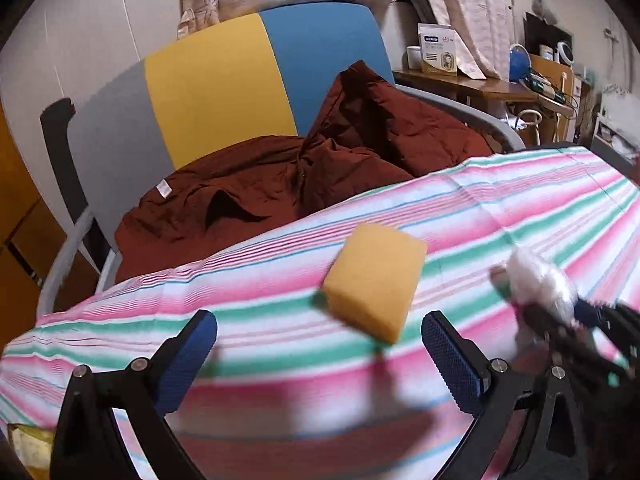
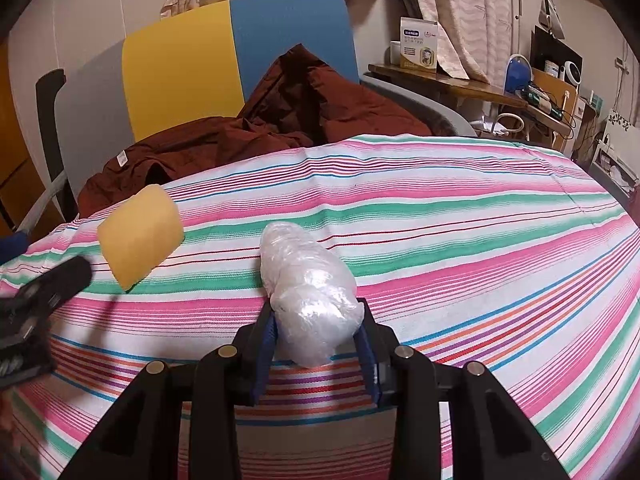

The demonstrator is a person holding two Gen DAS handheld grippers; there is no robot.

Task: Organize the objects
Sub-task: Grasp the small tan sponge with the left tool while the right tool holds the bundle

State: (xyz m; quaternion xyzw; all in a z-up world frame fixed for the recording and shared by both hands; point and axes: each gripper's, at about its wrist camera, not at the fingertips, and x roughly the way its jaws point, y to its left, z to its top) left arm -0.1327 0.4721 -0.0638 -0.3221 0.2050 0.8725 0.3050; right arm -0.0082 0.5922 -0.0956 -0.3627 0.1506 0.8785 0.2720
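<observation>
The sponge lies on the striped cloth just ahead of the wide-open, empty left gripper — seemingly long axis diagonal — nearer than the right gripper, clamped on a plastic wad

Striped cloth lies bare right of bundle.

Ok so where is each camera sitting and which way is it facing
Left wrist: on the left hand-held gripper, jaws open, looking down across the striped cloth at the yellow sponge; the right hand-held gripper shows at right.
Right wrist: on the right hand-held gripper, shut on a clear plastic bundle; the left one shows at left.
Shared: sponge, cloth, red jacket, chair.
</observation>
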